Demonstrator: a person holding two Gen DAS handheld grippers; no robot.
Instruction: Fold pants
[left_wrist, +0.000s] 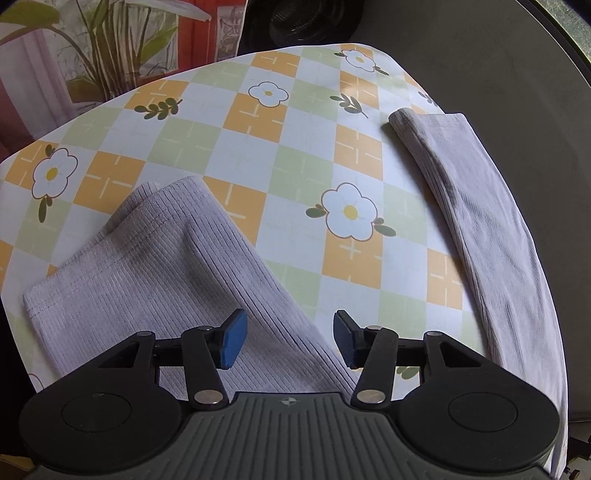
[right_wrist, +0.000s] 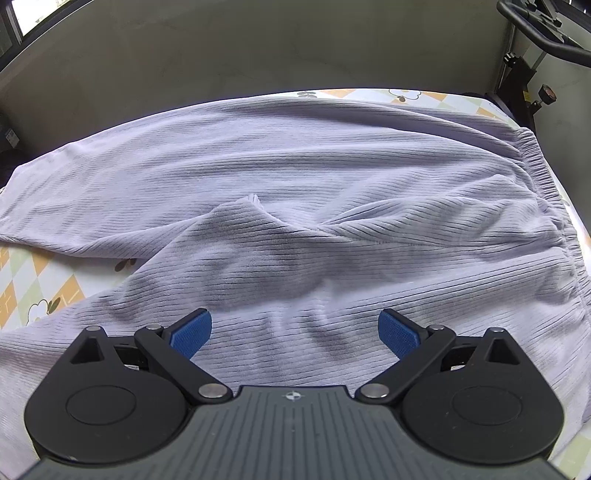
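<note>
Two splayed grippers over ribbed lilac pants (right_wrist: 295, 229) (soft corduroy).

- pants (right_wrist: 295, 177): pale lilac-grey, ribbed
- tablecloth (left_wrist: 295, 147): orange, green, white diamond check, white flowers with yellow centres, dark green leaves
- gripper pads (left_wrist: 232, 339): blue

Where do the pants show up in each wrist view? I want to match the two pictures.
Left wrist: two leg ends of the pants, one under the open left gripper at lower left, the other along the table's right edge.
Right wrist: the pants fill the middle, waistband at right, legs running left, beneath the open right gripper.
Shared landmark: the checked flower tablecloth.
</note>
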